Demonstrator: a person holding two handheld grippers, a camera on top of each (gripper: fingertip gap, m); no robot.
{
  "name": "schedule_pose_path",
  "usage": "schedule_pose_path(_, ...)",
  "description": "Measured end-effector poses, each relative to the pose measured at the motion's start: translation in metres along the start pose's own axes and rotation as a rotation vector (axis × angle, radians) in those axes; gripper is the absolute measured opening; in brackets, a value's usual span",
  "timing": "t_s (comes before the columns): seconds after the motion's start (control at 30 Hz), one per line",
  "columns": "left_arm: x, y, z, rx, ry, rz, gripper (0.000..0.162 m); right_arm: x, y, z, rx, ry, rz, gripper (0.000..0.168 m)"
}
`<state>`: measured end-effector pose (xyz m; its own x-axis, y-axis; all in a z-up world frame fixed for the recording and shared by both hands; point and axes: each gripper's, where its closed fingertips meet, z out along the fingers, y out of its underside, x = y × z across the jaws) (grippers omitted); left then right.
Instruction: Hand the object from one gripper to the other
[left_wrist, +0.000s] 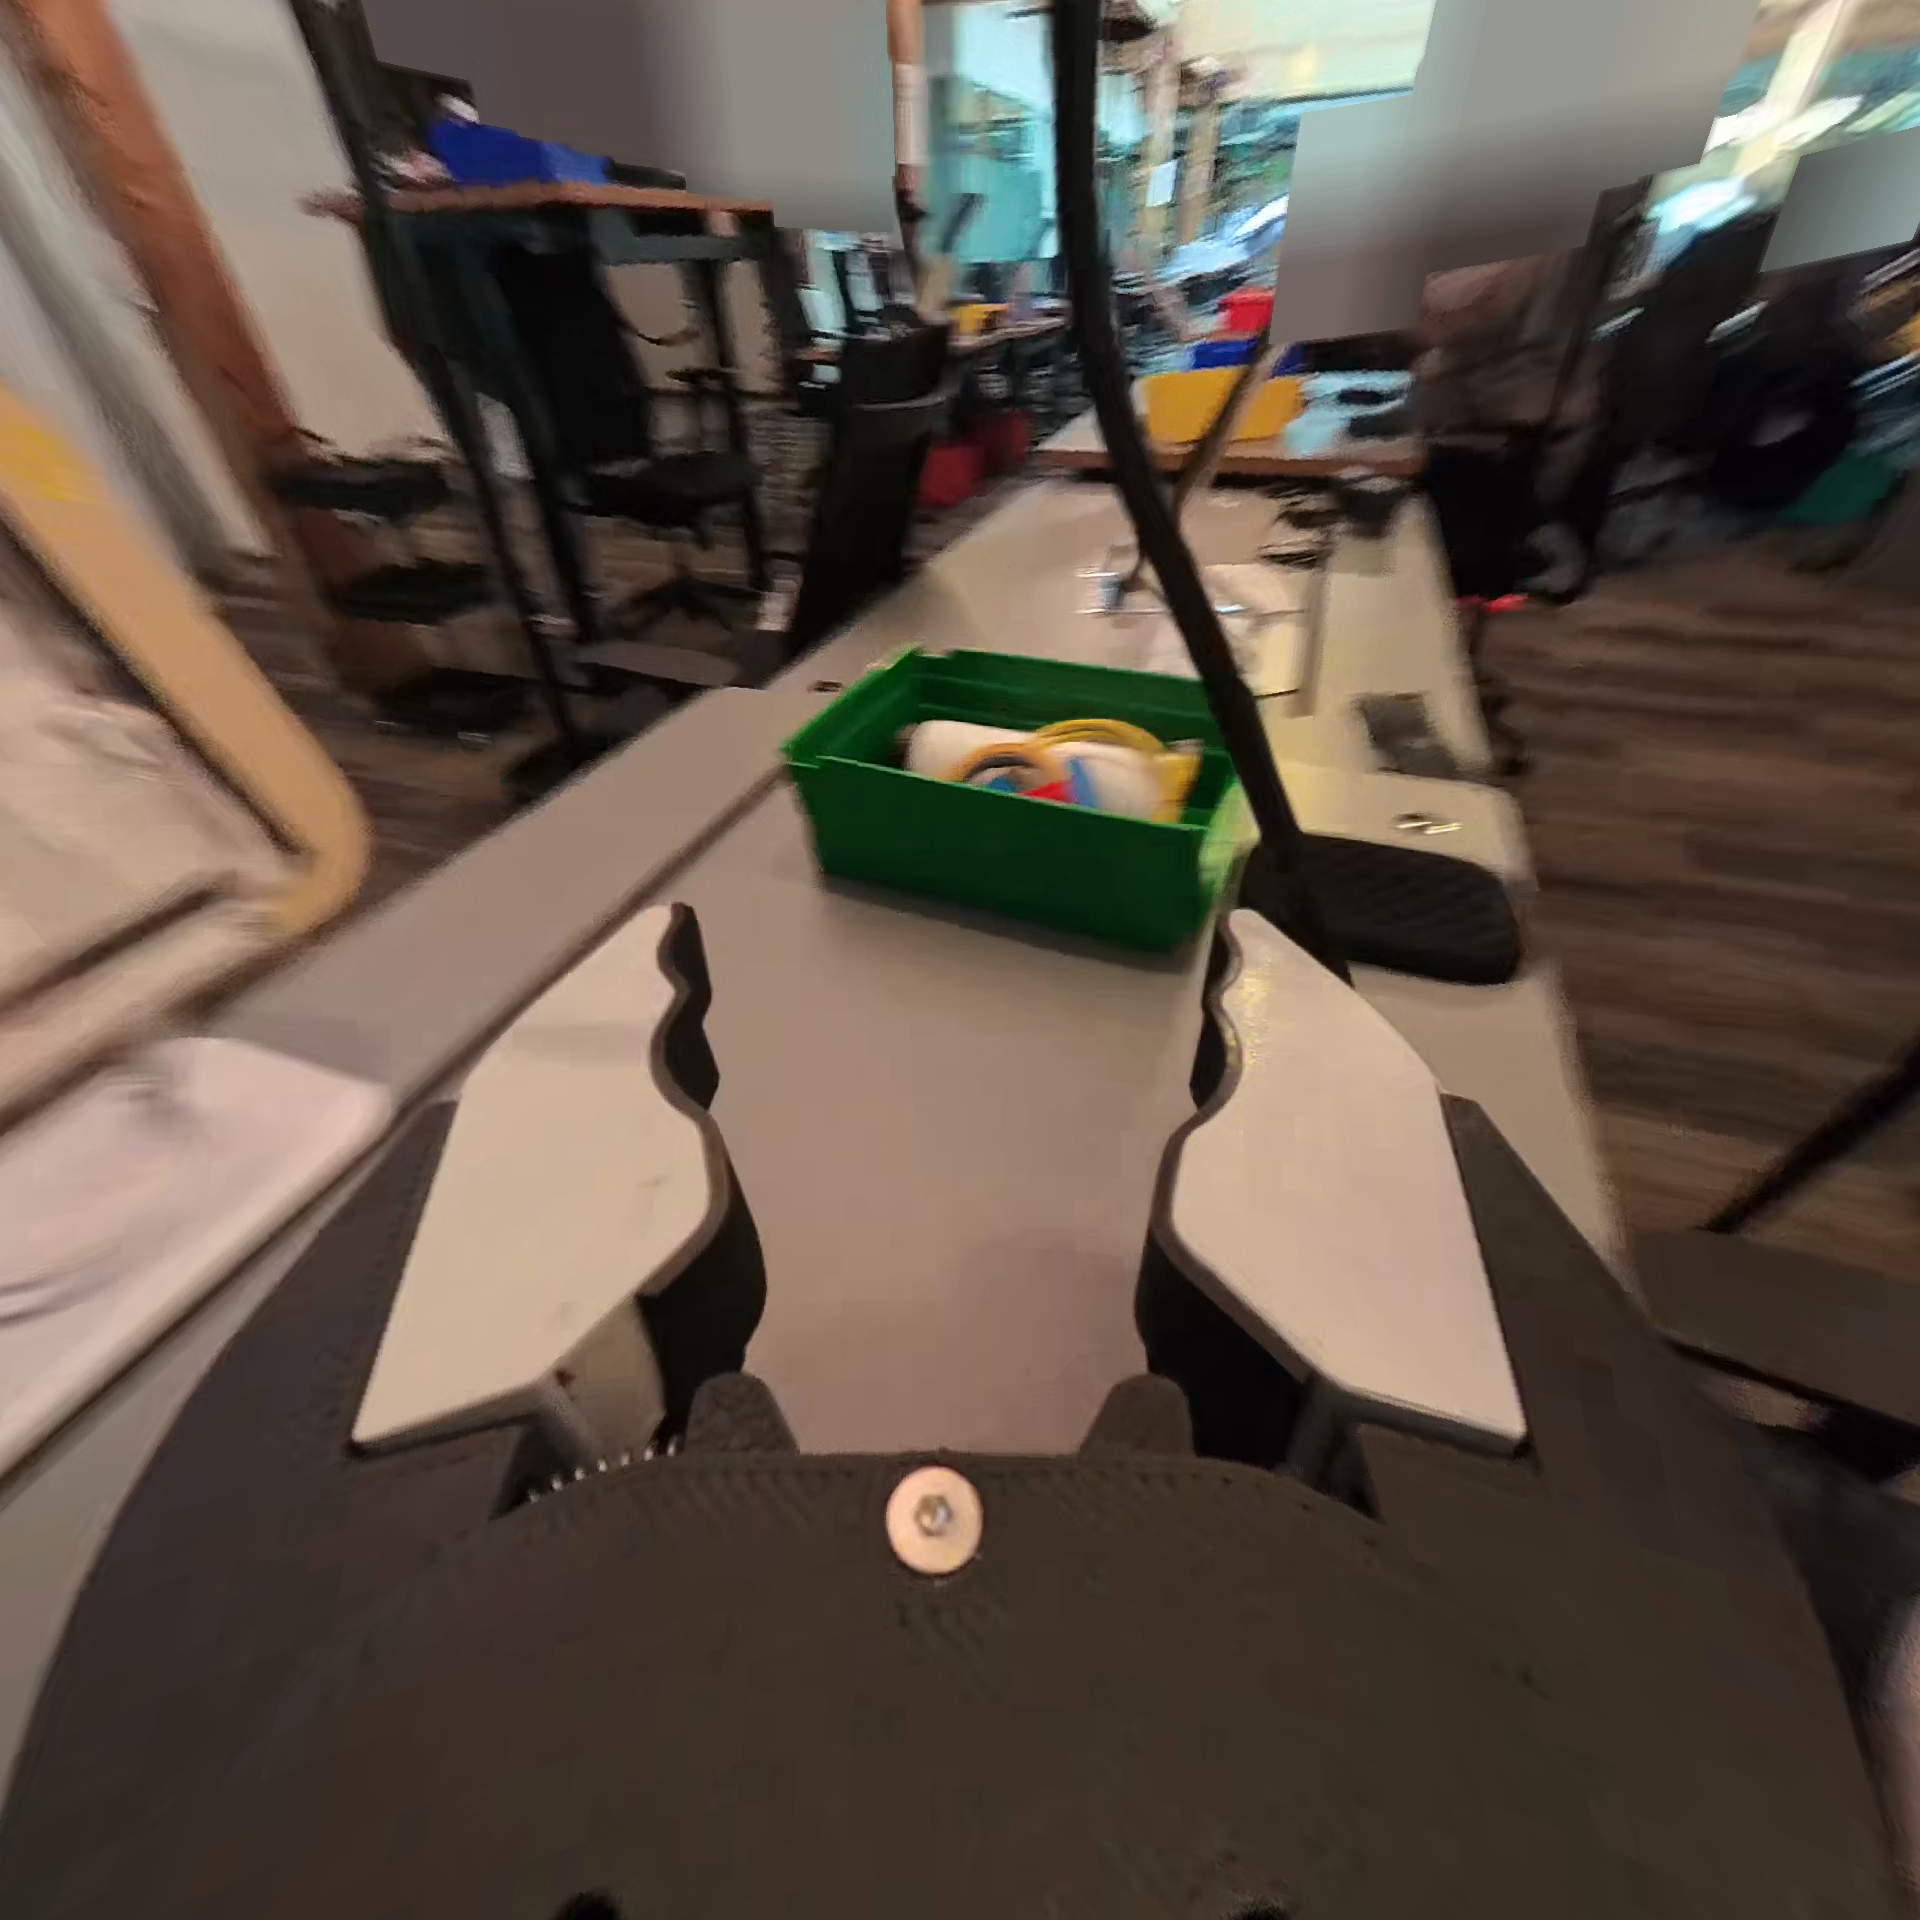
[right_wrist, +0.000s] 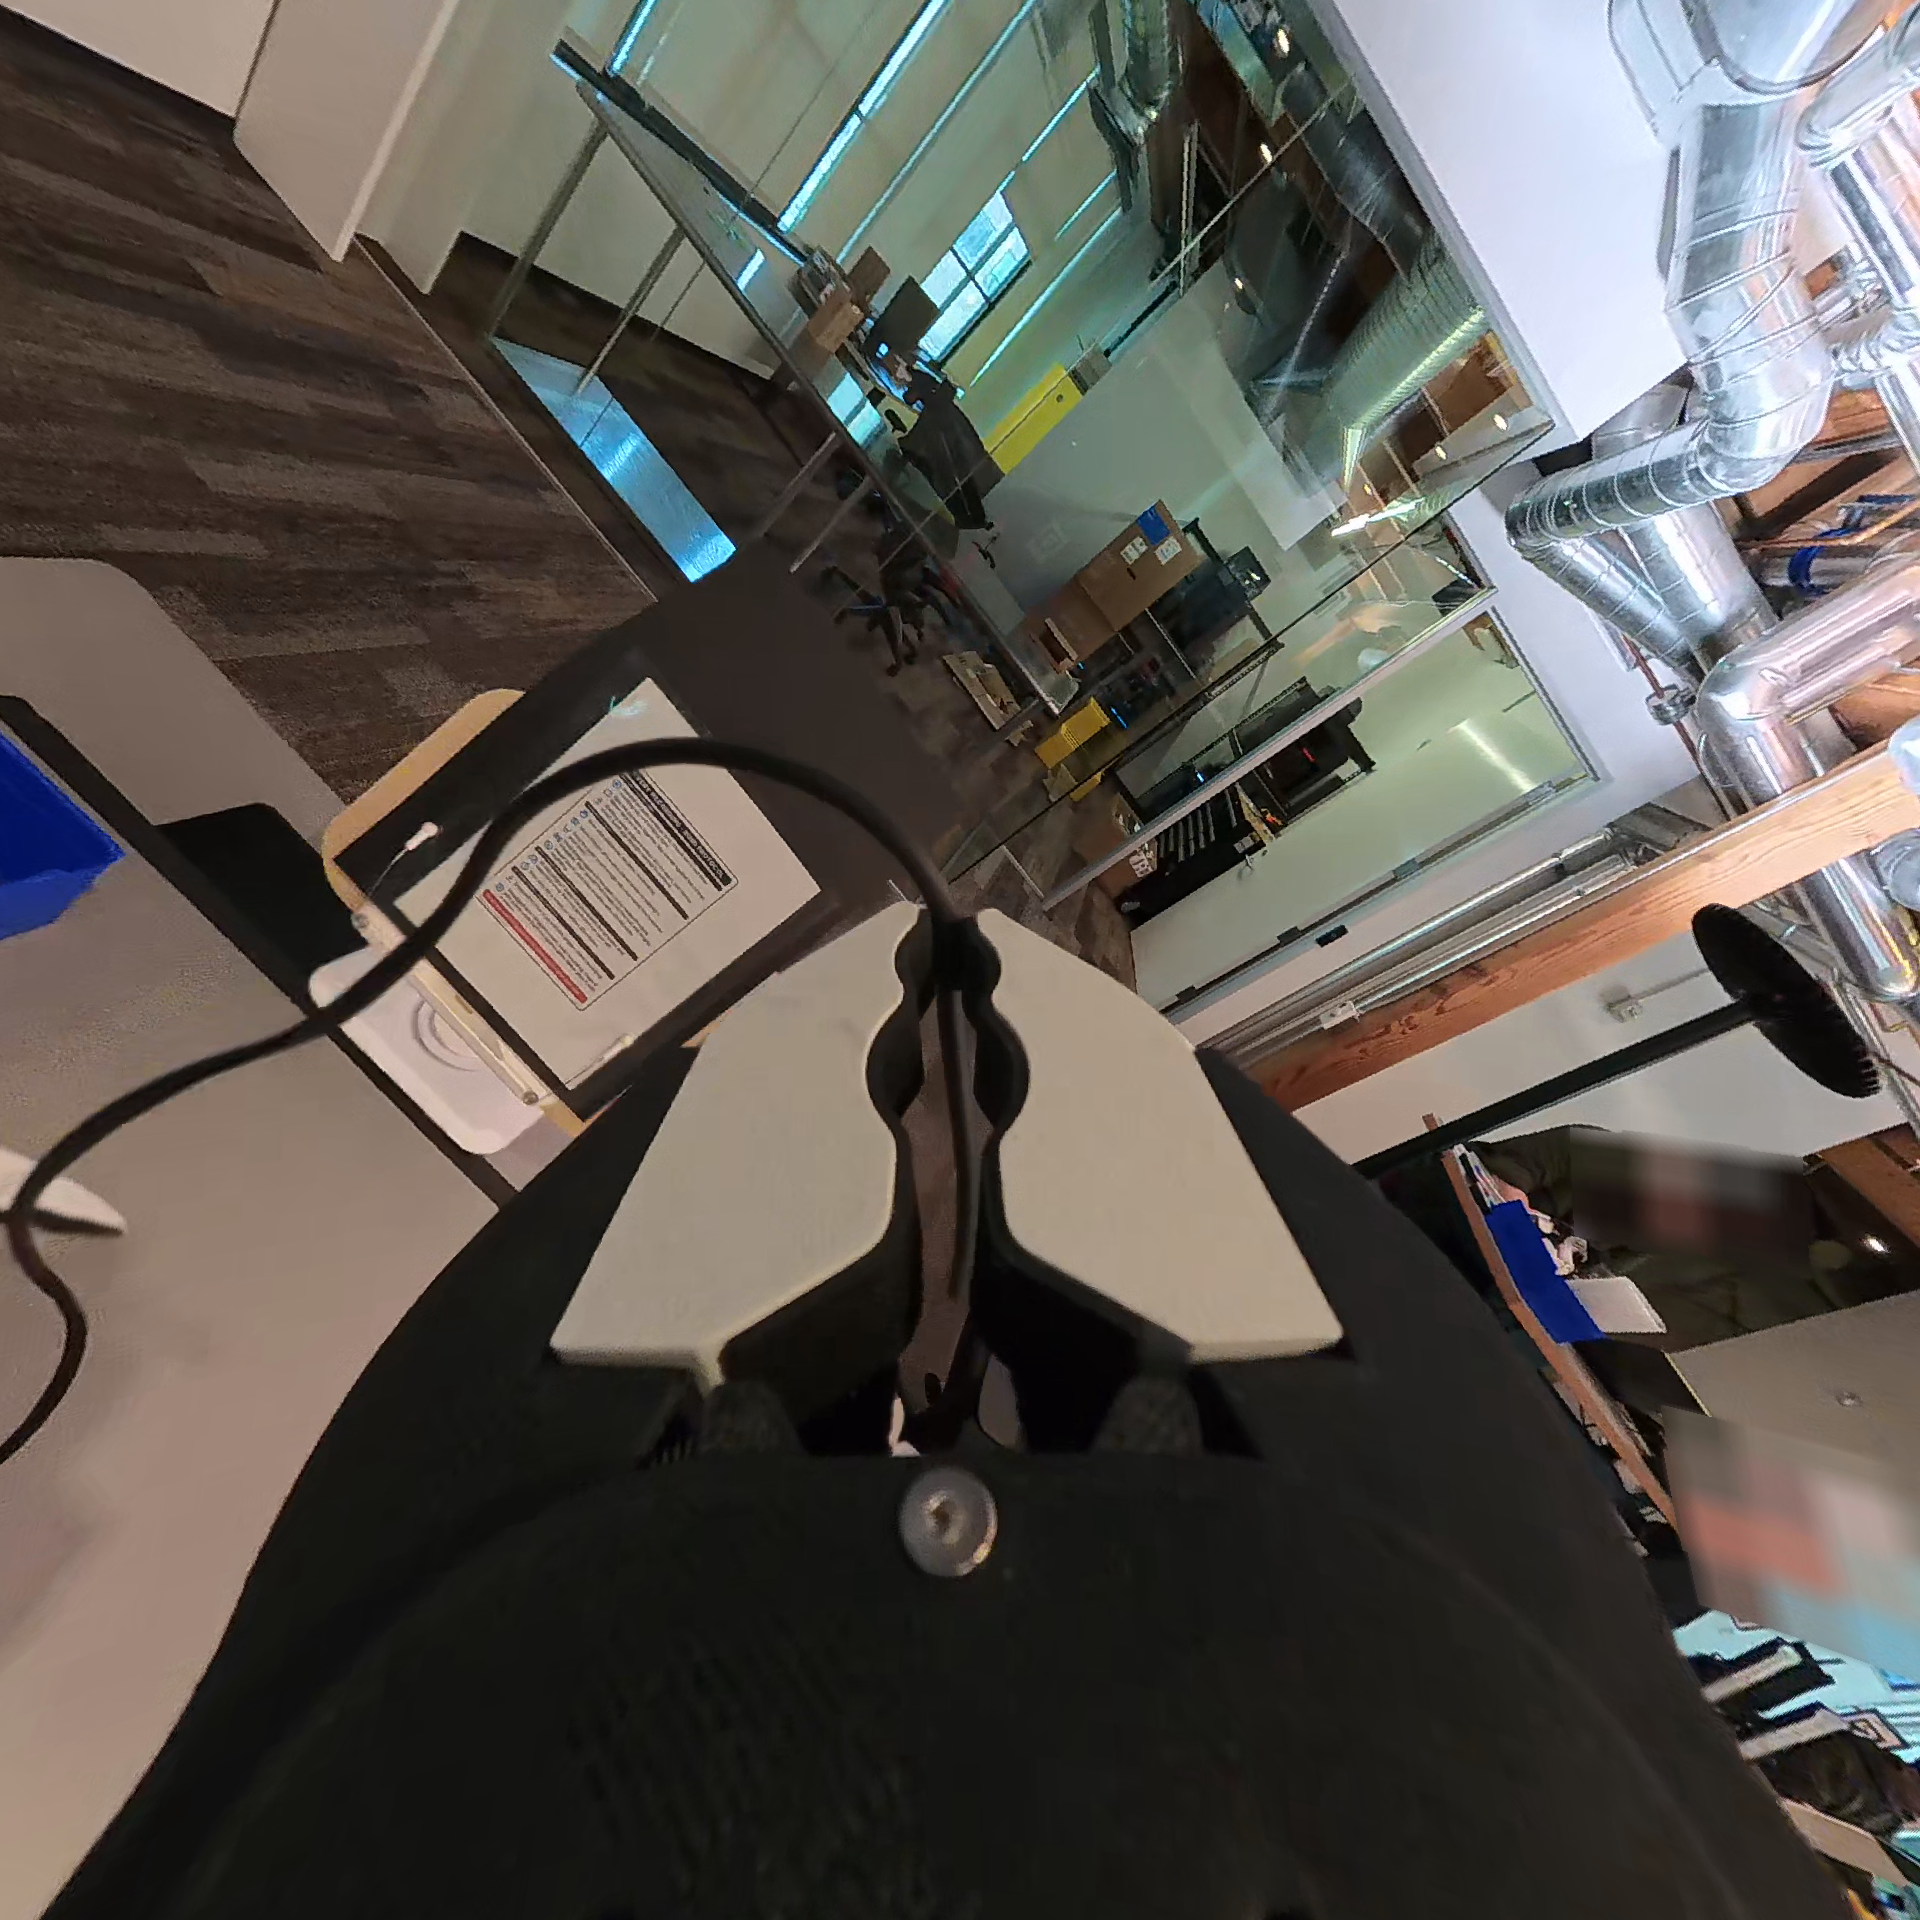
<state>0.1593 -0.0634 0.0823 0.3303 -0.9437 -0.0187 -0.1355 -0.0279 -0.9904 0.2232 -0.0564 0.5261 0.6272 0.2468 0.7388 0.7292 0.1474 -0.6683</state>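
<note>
- On the grey counter (left_wrist: 935, 1091) ahead of my left tongs (left_wrist: 956, 935) sits a green bin (left_wrist: 997, 852), holding a jumble of white, yellow, blue and red items that blur keeps me from naming.
- My left tongs are spread wide with nothing between the fingers (left_wrist: 582, 1143); only bare counter shows in the gap.
- Just right of the bin, a black pad-like base (left_wrist: 1413, 914) rests on the counter, and a black cord (left_wrist: 1132, 436) rises from it, slanting up past the bin's right end and out of the top of the left wrist view.
- My right tongs (right_wrist: 948, 920) are clamped on the thin black cable (right_wrist: 665, 764), which runs down the narrow slot between the pale fingers (right_wrist: 1122, 1164).
- From the fingertips the cable arcs up and to the left, then drops in a loose curve toward the counter (right_wrist: 260, 1351) at the left edge of the right wrist view.
- That view is tilted hard, so the carpeted floor (right_wrist: 260, 416), glass walls and silver ducts (right_wrist: 1745, 312) all lie at a slant.
- A blue bin (right_wrist: 42, 842) shows at the left edge, and a white printed sheet (right_wrist: 613, 904) stands in a pale frame beyond the cable.
</note>
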Motion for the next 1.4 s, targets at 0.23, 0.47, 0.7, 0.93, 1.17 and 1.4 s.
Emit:
schedule_pose_path(0.23, 0.084, 0.008, 0.016, -0.029, 0.665, -0.451, 0.054, 0.011, 0.02, -0.013, -0.043, 0.014, 0.004, 0.005)
schedule_pose_path(0.47, 0.051, 0.009, 0.031, 0.098, 0.432, -0.303, 0.062, 0.011, 0.022, -0.022, -0.052, 0.014, -0.041, 0.005)
schedule_pose_path(0.7, 0.04, 0.02, 0.026, 0.142, 0.337, -0.025, 0.082, 0.024, 0.015, -0.031, -0.082, 0.056, -0.047, 0.005)
schedule_pose_path(0.93, 0.042, 0.047, 0.045, -0.028, 0.415, -0.248, 0.073, 0.024, 0.003, -0.036, -0.036, 0.044, -0.033, 0.005)
schedule_pose_path(1.17, 0.027, 0.056, 0.04, -0.138, 0.189, 0.121, 0.004, 0.021, 0.012, -0.031, -0.059, 0.038, -0.053, 0.005)
schedule_pose_path(1.4, -0.044, -0.002, -0.021, 0.019, -0.192, 0.105, 0.003, 0.007, 0.086, -0.018, -0.144, 0.009, -0.028, 0.005)
